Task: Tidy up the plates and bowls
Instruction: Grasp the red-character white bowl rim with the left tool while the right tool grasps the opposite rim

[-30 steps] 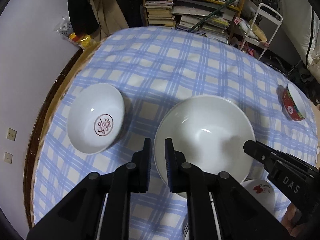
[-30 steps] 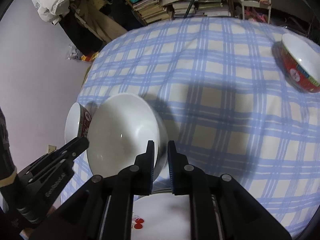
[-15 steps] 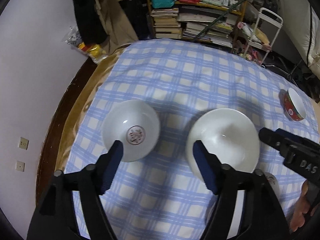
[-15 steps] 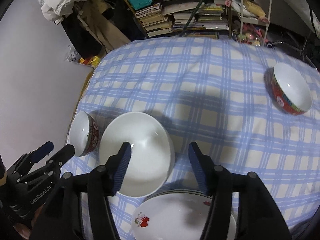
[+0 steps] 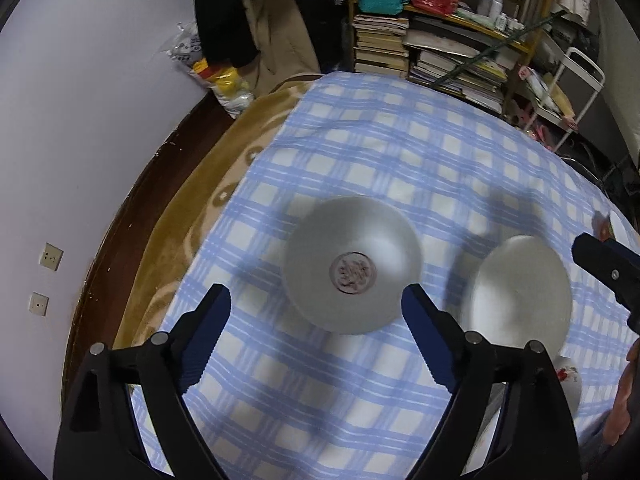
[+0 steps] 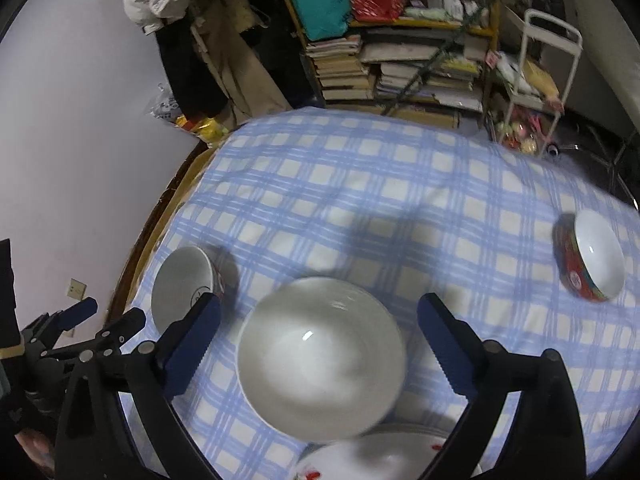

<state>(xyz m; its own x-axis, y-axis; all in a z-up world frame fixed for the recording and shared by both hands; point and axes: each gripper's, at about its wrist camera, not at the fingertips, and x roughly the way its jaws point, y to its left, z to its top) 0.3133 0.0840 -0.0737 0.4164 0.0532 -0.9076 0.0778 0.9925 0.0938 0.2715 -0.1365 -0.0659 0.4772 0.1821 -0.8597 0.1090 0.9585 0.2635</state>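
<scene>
1. The large white bowl [image 6: 320, 356] sits upright on the checked cloth [image 6: 360, 208] covering the counter, and nothing is in it. In the right wrist view it lies between the fingers of the right gripper [image 6: 318, 334], which touch nothing.
2. The right gripper's jaws have just been opening and now stand wide apart.
3. The marked bowl [image 5: 352, 264], white inside with a round red seal on its bottom, holds nothing. It stands just beside the large white bowl, apart from it.
4. The left gripper [image 5: 316, 312] hangs over the marked bowl. Its jaws have just been opening and stand wide, clear of the rim.
5. The red bowl [image 6: 590, 256], red patterned outside and white inside, stands well apart from the others near the cloth's far right edge. It too holds nothing.
6. A cherry plate [image 6: 384, 456] lies at the near edge, just behind the large white bowl. Whether more plates lie beneath it is unclear.
</scene>
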